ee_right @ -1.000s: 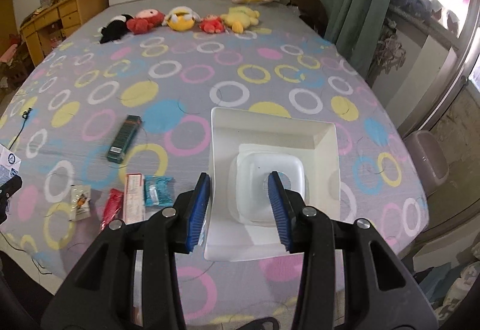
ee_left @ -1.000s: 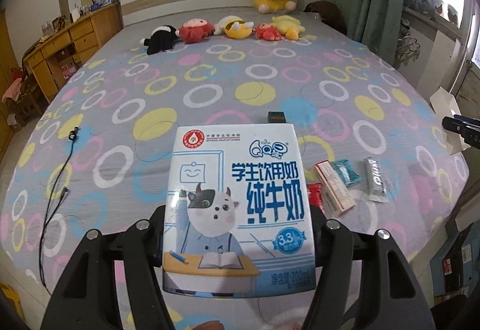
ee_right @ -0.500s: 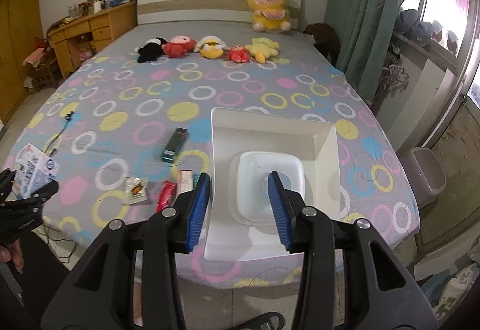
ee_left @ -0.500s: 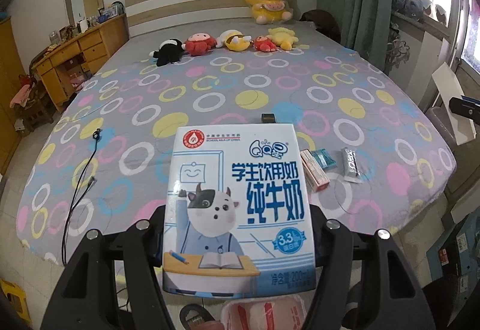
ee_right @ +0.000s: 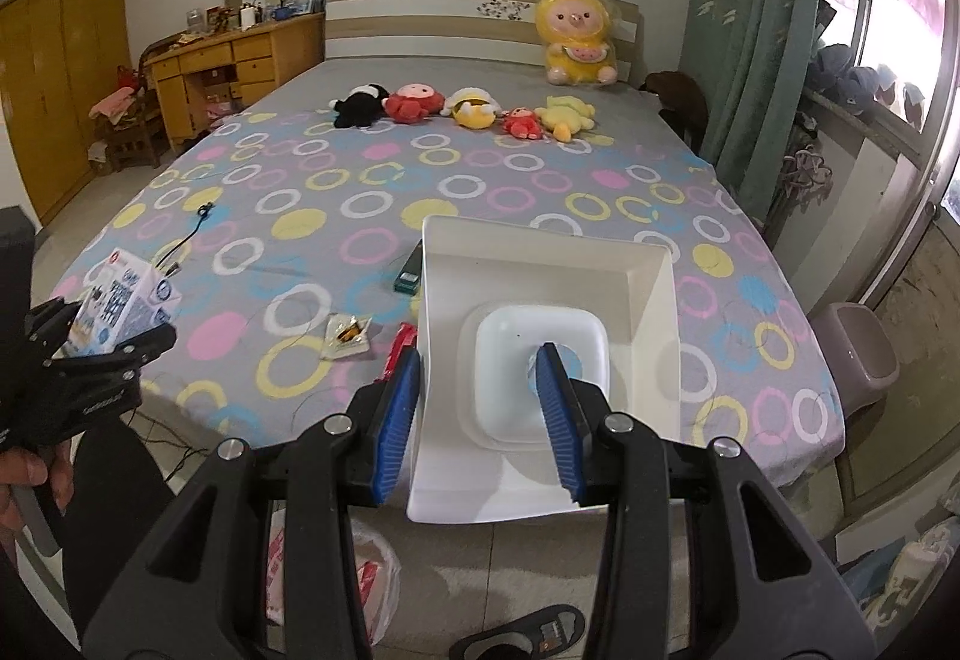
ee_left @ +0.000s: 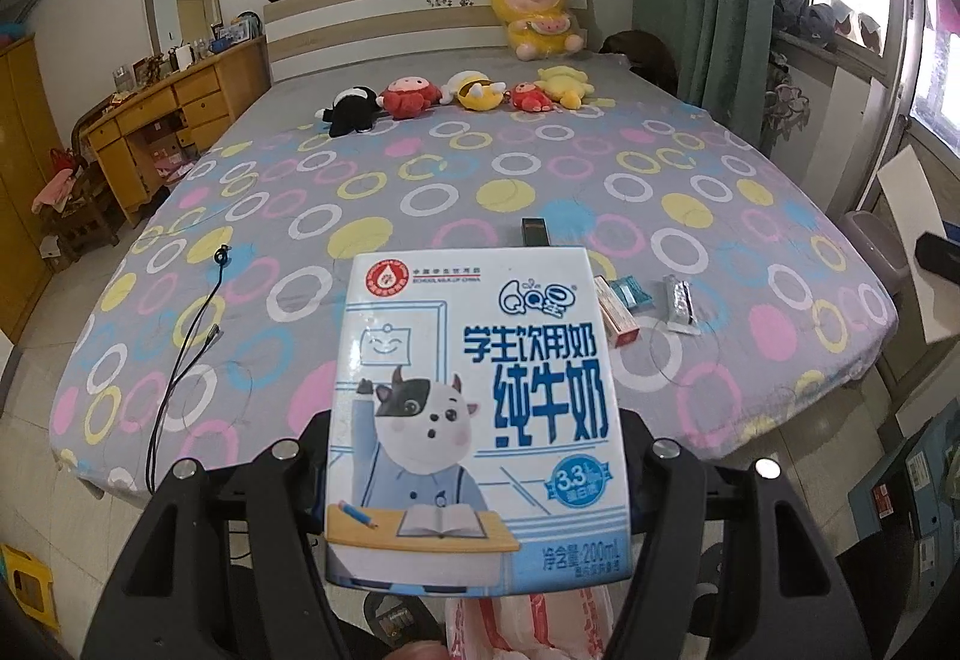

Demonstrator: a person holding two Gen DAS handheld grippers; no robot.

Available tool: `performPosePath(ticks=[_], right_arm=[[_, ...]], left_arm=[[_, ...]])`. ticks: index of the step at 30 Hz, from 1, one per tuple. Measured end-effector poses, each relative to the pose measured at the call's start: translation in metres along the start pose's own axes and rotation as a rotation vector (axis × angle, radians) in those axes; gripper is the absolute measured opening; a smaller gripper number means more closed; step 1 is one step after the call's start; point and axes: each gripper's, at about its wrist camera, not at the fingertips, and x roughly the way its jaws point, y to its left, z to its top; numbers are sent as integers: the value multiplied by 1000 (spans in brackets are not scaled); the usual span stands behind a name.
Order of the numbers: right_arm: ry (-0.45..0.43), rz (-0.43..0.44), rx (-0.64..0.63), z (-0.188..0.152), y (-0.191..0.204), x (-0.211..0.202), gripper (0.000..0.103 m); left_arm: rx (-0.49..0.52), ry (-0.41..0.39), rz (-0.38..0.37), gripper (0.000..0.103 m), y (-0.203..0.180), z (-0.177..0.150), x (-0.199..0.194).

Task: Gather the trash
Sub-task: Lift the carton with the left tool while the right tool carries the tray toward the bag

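Observation:
My left gripper (ee_left: pixel 474 486) is shut on a blue and white milk carton (ee_left: pixel 474 408) and holds it above the floor in front of the bed; it also shows in the right wrist view (ee_right: pixel 120 300). My right gripper (ee_right: pixel 483 420) is shut on a white square tray (ee_right: pixel 552 288) with a smaller white dish (ee_right: pixel 540 366) in it. Wrappers lie near the bed's front edge: a red and white packet (ee_left: pixel 618 309), a teal wrapper (ee_left: pixel 630 293), a silver wrapper (ee_left: pixel 681 303), a dark green box (ee_left: pixel 535 231), a small yellow packet (ee_right: pixel 348 333). A white and red plastic bag (ee_right: pixel 366 582) lies on the floor below.
A bed (ee_left: pixel 420 192) with a ring-patterned sheet fills the view. Plush toys (ee_left: pixel 462 96) line its far end. A black cable (ee_left: pixel 192 336) lies on its left side. A grey bin (ee_right: pixel 852 354) stands at the right. A wooden desk (ee_left: pixel 168 114) stands at the left.
Both grippers have pulled back from the bed and risen. The bed's front edge, the floor and the plastic bag have come into view. Both grips are unchanged.

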Motion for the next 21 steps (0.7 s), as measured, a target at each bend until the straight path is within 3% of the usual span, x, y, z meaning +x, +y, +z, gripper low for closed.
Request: performPosePath(ticks=[12,21], right_arm=[[36,45,-28,-44,34,-11,39],[115,120,-63,-86,73,5,39]], left_arm=[[10,25,-15,63,-6,-26,-6],[28,100,-15,63,-9,-67,5]])
